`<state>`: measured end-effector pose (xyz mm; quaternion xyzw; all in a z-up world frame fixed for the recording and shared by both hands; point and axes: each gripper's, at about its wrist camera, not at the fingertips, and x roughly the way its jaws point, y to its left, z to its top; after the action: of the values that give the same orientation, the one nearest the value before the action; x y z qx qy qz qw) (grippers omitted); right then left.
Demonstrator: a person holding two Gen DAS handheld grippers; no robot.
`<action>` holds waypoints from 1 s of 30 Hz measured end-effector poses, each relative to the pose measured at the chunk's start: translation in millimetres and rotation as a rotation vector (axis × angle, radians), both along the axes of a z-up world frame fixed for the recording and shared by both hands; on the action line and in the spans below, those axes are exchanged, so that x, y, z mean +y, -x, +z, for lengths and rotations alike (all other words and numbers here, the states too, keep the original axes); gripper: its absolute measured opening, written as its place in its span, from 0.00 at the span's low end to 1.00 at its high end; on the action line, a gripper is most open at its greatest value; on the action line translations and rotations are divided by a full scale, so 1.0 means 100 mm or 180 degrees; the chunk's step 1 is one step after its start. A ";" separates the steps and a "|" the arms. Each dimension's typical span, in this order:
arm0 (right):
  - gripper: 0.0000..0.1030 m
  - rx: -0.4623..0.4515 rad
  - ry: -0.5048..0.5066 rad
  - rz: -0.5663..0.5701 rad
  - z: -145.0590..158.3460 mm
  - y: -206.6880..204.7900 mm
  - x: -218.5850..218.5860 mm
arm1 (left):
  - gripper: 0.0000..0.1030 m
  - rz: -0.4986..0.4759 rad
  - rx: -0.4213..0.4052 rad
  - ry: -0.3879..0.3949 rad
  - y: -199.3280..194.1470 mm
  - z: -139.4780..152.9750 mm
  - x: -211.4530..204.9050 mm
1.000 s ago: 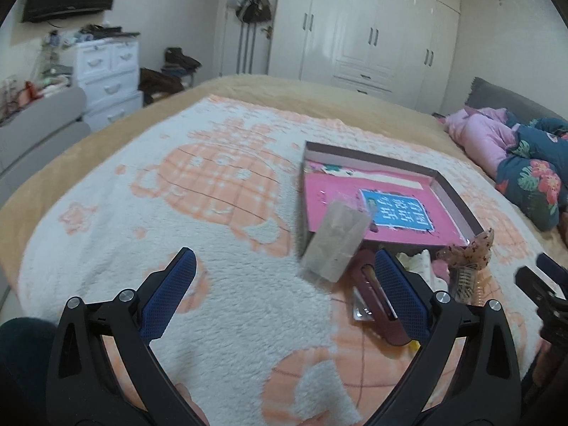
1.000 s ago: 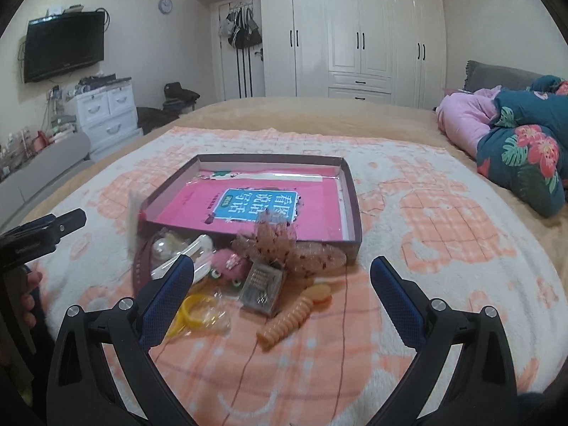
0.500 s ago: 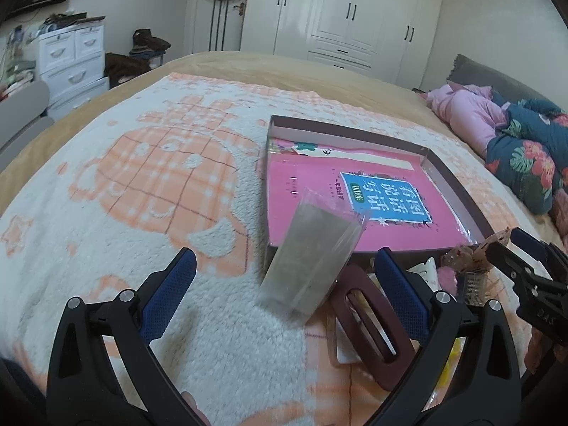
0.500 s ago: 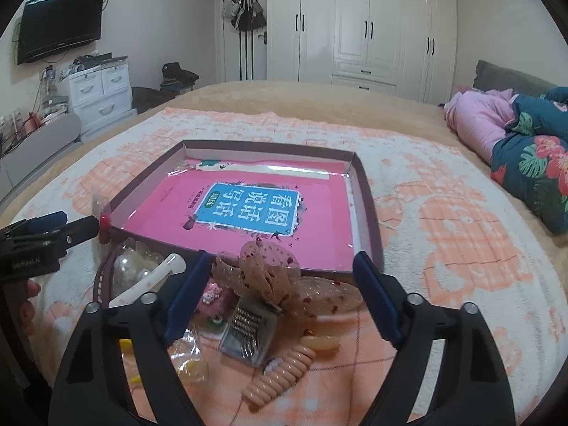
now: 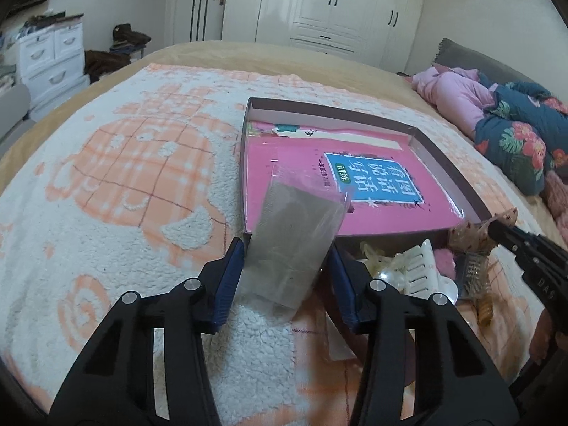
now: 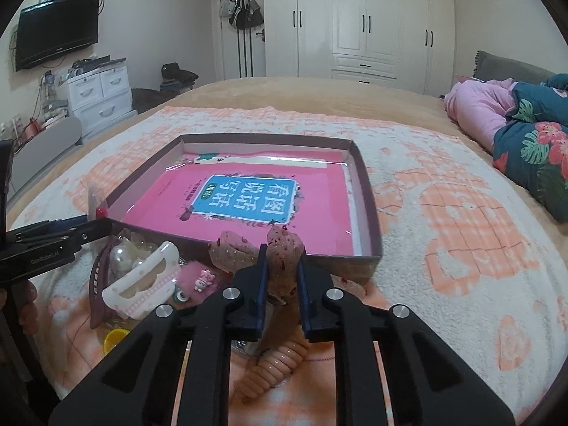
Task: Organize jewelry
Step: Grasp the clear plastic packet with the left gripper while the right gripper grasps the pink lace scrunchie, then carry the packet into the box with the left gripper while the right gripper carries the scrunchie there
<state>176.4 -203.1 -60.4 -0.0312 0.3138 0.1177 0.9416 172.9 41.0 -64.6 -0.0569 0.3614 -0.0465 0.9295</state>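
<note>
A shallow brown box (image 5: 440, 163) (image 6: 365, 198) with a pink book in it lies on the bed. A heap of hair accessories sits at its near edge. My left gripper (image 5: 287, 255) is shut on a clear plastic packet (image 5: 294, 241) that leans on the box's near left corner. My right gripper (image 6: 282, 266) is shut on a pink dotted bow hair clip (image 6: 284, 252) just in front of the box. The heap holds a white claw clip (image 6: 142, 284), a maroon clip (image 6: 96, 284), a peach spiral hair tie (image 6: 277, 365) and a yellow ring (image 6: 115, 337).
A white and orange fleece blanket (image 5: 142, 184) covers the bed. A pink and floral bundle of bedding (image 6: 514, 120) lies at the right. White wardrobes (image 6: 355, 21) and a drawer unit (image 6: 99, 96) stand behind the bed.
Both grippers moved forward and went from wide open to shut: the left on the clear packet, the right on the bow clip.
</note>
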 end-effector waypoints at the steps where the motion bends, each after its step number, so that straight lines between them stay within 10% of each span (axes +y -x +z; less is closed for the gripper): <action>1: 0.12 -0.0002 -0.0011 -0.0009 0.01 0.01 -0.02 | 0.37 -0.0013 -0.0004 -0.0010 0.01 0.01 -0.01; 30: 0.08 -0.0441 -0.0286 -0.0150 0.62 -0.19 -0.38 | 0.37 0.0006 -0.0319 -0.0110 -0.46 0.40 -0.17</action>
<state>195.2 -241.2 1.9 0.0103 0.2430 0.1071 0.9640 218.9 24.0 -24.5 -0.0388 0.3150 -0.0423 0.9474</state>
